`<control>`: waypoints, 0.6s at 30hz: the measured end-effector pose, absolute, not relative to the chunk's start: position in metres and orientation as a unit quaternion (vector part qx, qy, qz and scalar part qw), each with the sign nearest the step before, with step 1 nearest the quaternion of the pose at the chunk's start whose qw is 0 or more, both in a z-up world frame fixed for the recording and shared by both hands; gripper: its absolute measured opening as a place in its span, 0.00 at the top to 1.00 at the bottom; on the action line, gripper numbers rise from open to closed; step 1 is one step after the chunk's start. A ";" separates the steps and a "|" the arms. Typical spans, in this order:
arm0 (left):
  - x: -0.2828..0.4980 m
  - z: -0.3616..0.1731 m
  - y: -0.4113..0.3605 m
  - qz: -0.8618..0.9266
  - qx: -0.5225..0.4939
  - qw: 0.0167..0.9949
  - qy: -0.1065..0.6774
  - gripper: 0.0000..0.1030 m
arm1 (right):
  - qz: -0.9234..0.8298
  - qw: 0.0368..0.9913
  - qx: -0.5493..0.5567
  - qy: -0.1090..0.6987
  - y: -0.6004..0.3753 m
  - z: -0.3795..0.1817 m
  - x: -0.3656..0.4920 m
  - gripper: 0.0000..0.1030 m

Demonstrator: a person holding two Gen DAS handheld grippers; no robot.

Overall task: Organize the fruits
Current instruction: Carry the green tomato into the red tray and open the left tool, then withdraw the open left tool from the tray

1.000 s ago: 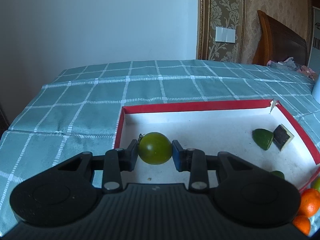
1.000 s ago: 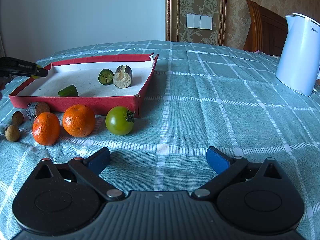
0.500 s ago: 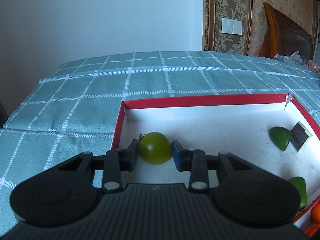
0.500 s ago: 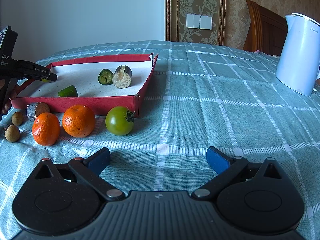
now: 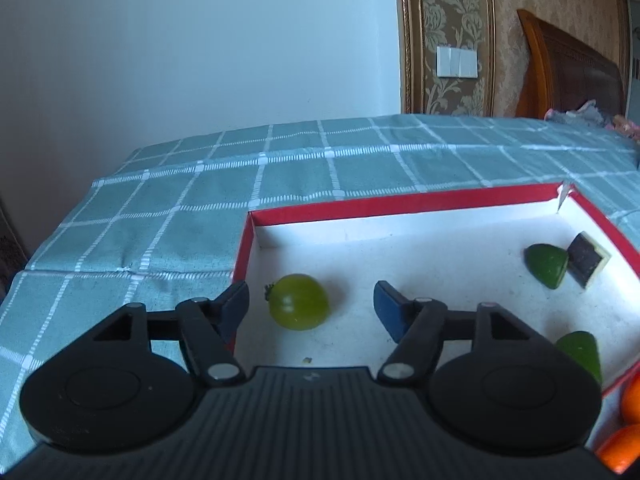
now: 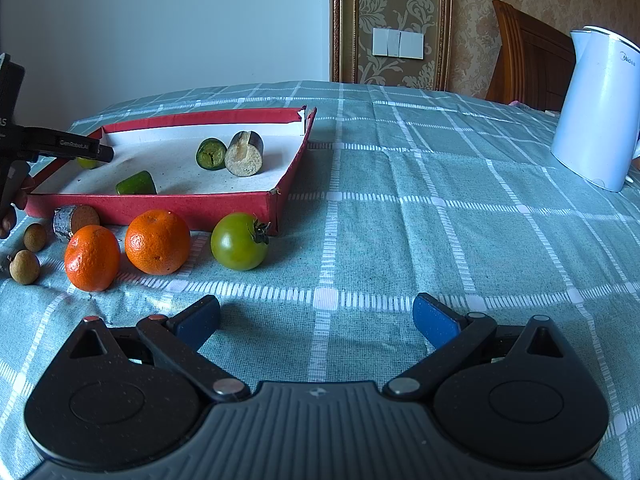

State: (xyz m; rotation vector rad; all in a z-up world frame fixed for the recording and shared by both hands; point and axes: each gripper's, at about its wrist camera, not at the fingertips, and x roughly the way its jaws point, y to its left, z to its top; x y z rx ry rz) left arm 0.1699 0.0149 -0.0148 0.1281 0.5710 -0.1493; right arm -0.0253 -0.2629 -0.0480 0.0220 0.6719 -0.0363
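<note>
Green tomato in tray (image 5: pixel 298 301): rests on the white floor, near-left corner of the red tray (image 5: pixel 400 201).
Left gripper (image 5: pixel 311 300): angled down over that corner; jaws have just been opening and stand spread, the tomato between them, nearer the left pad, touching neither.
Right gripper (image 6: pixel 316 319): low over the tablecloth (image 6: pixel 400 216), angled down; jaws spread wide, nothing between them.
Count, in tray: one tomato, two green pieces (image 6: pixel 136 184), one dark-skinned chunk (image 6: pixel 245 154).
Count, near side of tray: one green tomato (image 6: pixel 239 241), two oranges (image 6: pixel 157 241), two small brown fruits (image 6: pixel 25 267), one brown chunk (image 6: pixel 75 219).
Far right: one white kettle (image 6: pixel 596 112).
</note>
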 end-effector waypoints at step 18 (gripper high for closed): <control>0.082 0.003 0.052 -0.049 0.040 0.965 0.255 0.26 | -0.018 0.944 0.011 0.330 -0.263 -0.048 -0.025 0.00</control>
